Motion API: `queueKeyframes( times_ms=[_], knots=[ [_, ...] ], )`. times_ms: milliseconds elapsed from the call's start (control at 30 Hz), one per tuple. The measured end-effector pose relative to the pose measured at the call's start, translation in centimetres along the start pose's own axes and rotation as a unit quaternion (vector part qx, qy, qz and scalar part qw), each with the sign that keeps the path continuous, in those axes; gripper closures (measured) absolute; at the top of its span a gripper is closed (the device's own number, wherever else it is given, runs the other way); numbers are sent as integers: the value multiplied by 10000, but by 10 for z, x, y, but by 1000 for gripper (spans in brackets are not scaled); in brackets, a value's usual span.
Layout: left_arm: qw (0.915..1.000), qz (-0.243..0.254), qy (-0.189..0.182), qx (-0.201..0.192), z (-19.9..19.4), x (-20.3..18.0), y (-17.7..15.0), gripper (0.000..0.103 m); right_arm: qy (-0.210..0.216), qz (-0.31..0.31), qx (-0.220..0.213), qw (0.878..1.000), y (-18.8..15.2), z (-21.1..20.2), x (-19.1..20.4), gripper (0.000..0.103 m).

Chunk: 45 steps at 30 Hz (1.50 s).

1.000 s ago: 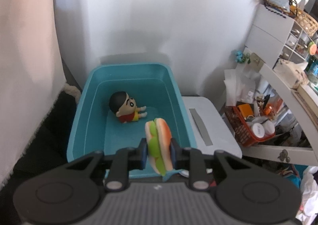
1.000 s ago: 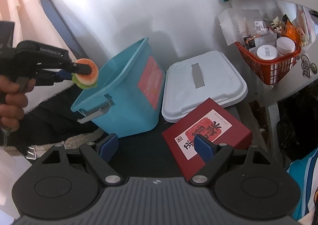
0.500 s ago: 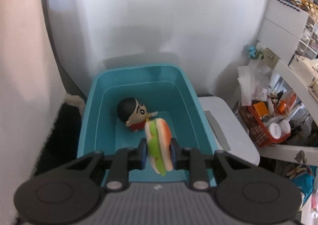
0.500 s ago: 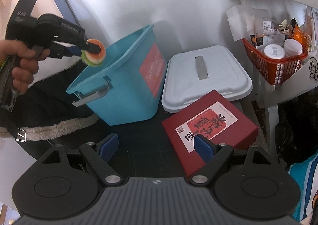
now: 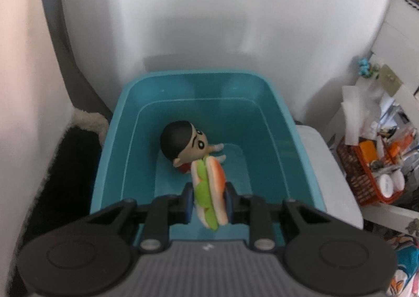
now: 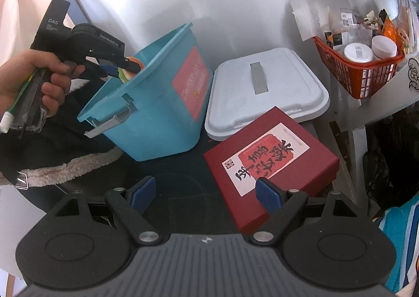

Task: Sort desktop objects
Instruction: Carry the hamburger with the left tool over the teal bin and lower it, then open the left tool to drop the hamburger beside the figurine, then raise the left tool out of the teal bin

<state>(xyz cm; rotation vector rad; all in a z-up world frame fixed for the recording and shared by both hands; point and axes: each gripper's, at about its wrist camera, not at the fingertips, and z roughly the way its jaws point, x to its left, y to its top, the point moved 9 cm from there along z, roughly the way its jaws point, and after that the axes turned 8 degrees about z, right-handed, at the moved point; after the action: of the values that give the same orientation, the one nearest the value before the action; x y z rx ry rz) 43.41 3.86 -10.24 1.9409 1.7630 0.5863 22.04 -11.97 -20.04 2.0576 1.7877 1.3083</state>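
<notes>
Soft toy hamburger, orange bun with green lettuce layer [image 5: 209, 189]: clamped edge-on between the blue pads of the left gripper [image 5: 208, 201], jaws nearly together on it. It hangs inside the mouth of the teal plastic storage bin [image 5: 275, 103], above the floor, not yet resting on anything.

Change over the last second: in the left wrist view the bin has grown and slid toward centre; the burger, which sat over the near rim, now overlaps the black-haired cartoon boy figurine [image 5: 186, 143] lying in the bin at 11 o'clock from the burger. In the right wrist view the burger [image 6: 130, 70] has gone from clear of the rim to partly hidden behind it. Judgement: carry is finished, release is the step due; grip unchanged so far.

Left hand [image 6: 34, 79]: wrapped on the handle at 9 o'clock of the bin, gripper pitched steeply down across the rim.

Right gripper [image 6: 207, 192]: jaws wide, nothing between them, low over the dark desktop. Dark red square gift box with white label [image 6: 269, 160] at 1 o'clock of it, touching the white plastic bin lid [image 6: 264, 92].
</notes>
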Motion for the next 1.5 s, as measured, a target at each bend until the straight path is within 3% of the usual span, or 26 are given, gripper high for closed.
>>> queueKeyframes(
  times_ms=[500,800,967,1500],
  knots=[
    [9966,370,295,674,56,8,9,75,31,2,-44,10000,6,6,-4,16],
    [9917,534,613,994,67,16,0,72,100,47,-47,9999,7,6,-6,16],
    [9901,613,779,998,61,19,0,72,105,75,-36,9999,7,6,-6,16],
    [9908,631,762,923,35,19,9,72,95,71,-68,9999,9,2,-4,16]
  ],
)
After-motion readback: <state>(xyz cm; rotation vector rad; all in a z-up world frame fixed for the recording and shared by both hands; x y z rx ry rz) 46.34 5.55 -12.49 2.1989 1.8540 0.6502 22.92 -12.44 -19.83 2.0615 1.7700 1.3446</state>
